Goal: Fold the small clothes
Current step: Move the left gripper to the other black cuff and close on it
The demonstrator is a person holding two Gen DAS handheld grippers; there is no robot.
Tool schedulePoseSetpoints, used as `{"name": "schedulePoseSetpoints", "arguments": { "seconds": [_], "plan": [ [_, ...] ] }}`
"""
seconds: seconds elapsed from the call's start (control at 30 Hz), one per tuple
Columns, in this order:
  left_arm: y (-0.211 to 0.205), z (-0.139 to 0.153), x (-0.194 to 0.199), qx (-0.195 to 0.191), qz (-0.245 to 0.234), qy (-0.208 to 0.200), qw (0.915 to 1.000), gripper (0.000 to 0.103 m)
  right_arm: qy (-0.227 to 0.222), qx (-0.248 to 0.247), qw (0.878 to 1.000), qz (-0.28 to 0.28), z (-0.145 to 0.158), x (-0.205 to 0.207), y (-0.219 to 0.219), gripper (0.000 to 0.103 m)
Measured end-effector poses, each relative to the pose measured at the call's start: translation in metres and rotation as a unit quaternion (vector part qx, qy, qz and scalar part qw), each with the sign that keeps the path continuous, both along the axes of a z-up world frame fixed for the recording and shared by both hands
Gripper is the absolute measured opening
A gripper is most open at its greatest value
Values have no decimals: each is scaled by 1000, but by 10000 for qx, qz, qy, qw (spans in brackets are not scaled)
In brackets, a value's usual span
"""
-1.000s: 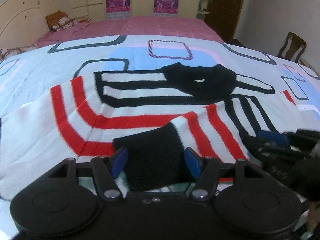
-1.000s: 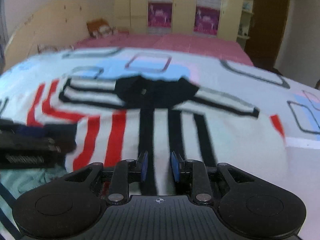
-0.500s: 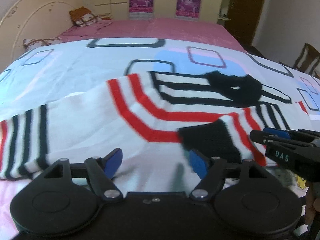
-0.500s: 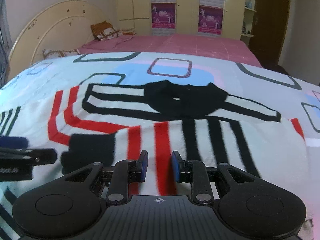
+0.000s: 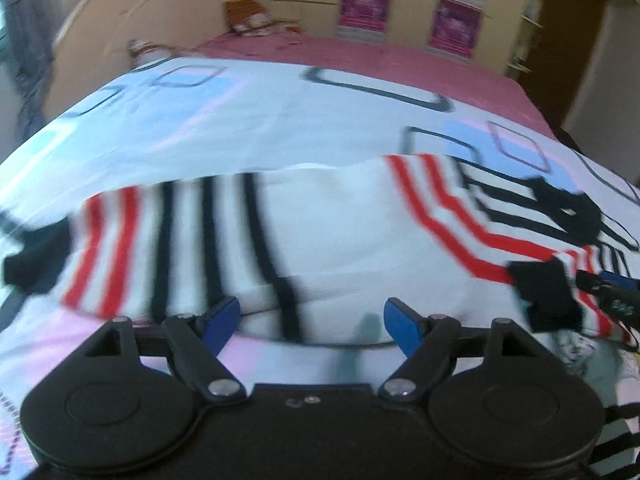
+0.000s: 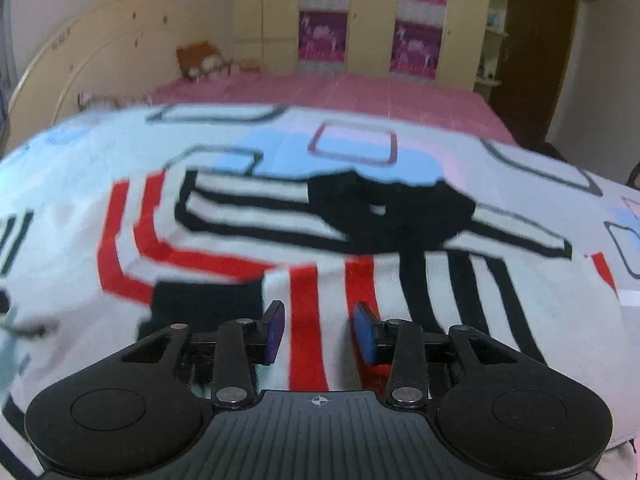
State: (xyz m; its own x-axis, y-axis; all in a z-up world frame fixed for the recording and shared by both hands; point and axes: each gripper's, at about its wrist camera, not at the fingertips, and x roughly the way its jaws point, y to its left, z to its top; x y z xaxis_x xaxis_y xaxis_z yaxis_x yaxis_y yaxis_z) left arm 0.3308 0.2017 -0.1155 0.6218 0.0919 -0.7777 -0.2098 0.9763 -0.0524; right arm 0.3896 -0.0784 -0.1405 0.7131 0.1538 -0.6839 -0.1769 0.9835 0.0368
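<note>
Jaws: left gripper (image 5: 312,322) wider, swung left | right gripper (image 6: 319,330) opened | sweater (image 6: 328,272)

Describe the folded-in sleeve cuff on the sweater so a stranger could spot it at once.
Start at the bed's white patterned sheet, where a white sweater with red and black stripes lies flat. The black cuff is a solid dark rectangle lying on the sweater's front, just ahead of the right claw's left finger. Unlike the black collar farther back, it ends a red-striped sleeve.
</note>
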Motion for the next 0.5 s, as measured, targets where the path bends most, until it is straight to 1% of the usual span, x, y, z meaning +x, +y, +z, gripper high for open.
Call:
{"name": "schedulePoseSetpoints", "arguments": {
  "seconds": [0.1,0.2,0.27,0.37,0.5],
  "plan": [
    [30,-2,-12,-56,364,49,9993,79,230,-90,9997,77,-8,6,9,38],
    [57,-2,-27,-144,694,75,9975,81,137,-283,9994,140,-13,4,15,38],
    [76,-2,-35,-274,951,84,9951,81,116,-263,9995,141,-14,3,14,38],
    [104,-6,-45,-691,1369,25,9882,83,108,-185,9997,128,-15,3,11,38],
    [133,-14,-47,-1348,1746,-218,9751,84,49,-223,9997,121,-15,0,13,38]
  ]
}}
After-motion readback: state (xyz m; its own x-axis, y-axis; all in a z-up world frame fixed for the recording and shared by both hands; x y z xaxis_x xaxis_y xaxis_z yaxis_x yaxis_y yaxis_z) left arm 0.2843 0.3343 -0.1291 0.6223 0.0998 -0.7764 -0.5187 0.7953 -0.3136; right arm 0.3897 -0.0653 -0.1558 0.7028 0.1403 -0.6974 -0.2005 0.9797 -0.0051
